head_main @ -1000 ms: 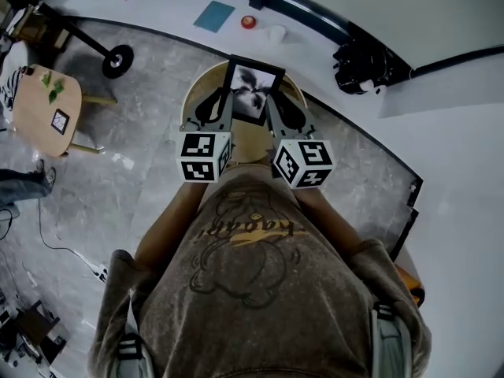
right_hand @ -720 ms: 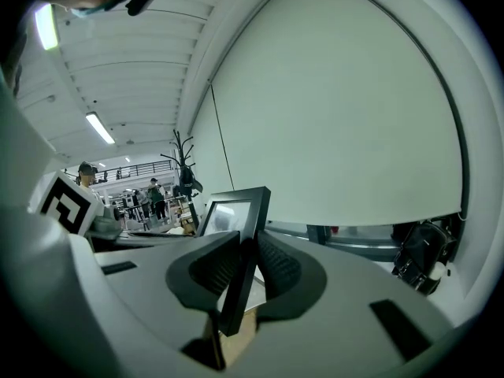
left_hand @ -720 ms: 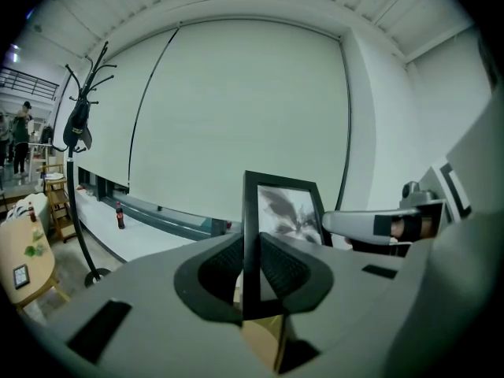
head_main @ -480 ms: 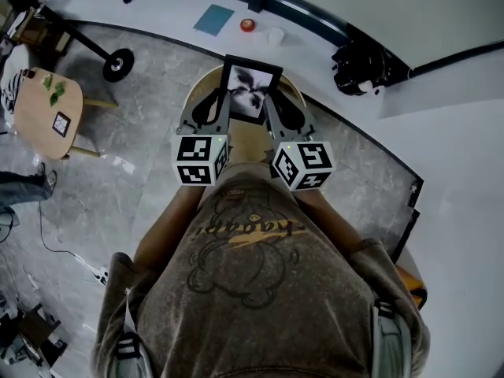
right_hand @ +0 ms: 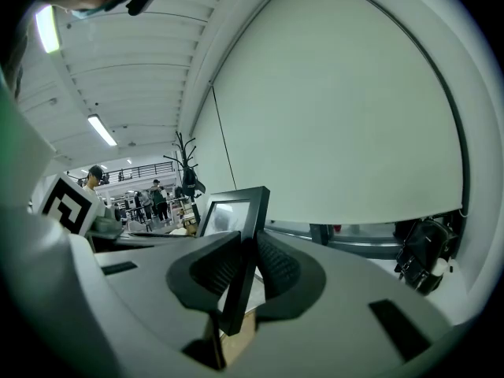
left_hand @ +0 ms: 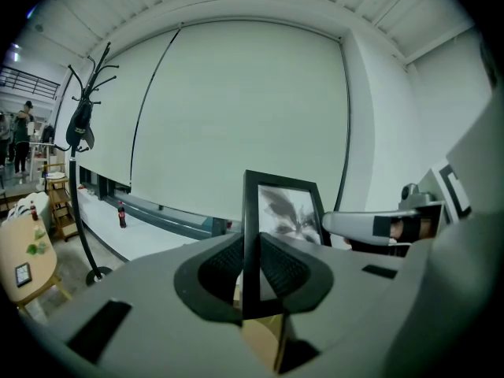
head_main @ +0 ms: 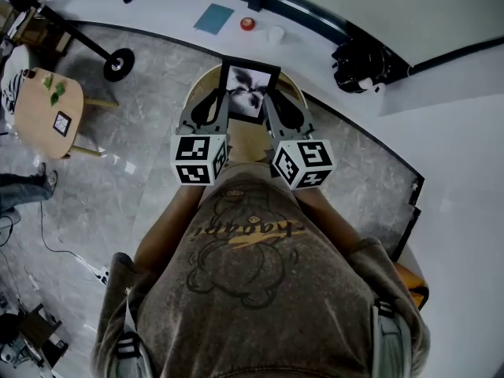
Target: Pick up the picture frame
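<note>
The left tool (head_main: 224, 105) has its jaws close together, clamped on the left edge of the picture frame (head_main: 252, 91). The frame stands just ahead, between both tools, over the round wooden counter (head_main: 201, 85). The right tool (head_main: 272, 107) pinches the frame's right edge, its narrow jaws closing on it.

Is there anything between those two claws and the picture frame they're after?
Nothing visible. The left gripper and the right gripper each already clamp a side edge of the picture frame.
</note>
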`<state>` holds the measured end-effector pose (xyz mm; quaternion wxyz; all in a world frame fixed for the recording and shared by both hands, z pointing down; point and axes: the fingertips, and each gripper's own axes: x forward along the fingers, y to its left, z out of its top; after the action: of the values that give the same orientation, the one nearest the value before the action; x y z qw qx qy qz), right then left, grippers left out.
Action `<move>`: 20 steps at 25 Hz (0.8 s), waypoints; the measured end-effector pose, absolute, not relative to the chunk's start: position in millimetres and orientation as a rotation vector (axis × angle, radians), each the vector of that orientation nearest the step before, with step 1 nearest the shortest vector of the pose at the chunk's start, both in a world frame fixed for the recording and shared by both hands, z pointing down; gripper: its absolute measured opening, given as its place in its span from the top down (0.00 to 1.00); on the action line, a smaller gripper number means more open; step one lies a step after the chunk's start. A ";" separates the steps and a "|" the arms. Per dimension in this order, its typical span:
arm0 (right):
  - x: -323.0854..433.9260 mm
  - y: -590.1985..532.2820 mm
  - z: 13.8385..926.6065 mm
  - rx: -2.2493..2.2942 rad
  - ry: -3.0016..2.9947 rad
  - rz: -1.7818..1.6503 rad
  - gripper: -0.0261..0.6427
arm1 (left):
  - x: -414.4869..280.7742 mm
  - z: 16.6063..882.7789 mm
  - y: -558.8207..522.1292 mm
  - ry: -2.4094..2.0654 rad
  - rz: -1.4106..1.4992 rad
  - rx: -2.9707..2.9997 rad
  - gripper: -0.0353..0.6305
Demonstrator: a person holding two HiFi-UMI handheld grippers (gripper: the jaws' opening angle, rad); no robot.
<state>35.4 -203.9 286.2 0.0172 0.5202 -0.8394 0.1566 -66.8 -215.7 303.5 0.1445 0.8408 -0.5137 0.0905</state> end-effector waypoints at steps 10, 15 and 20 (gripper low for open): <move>32.1 -193.6 287.9 1.623 -2.606 0.495 0.84 | -70.3 305.1 -207.7 -1.469 0.263 2.426 0.83; 35.4 -190.2 286.8 1.640 -2.595 0.494 0.84 | -66.9 304.5 -204.2 -1.454 0.259 2.435 0.83; 34.8 -188.0 286.8 1.651 -2.585 0.502 0.84 | -67.3 303.9 -204.0 -1.442 0.265 2.442 0.83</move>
<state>34.8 -188.0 286.8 0.0169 0.5311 -0.8316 0.1614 -67.3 -204.0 303.9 0.1463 0.8481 -0.5008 0.0922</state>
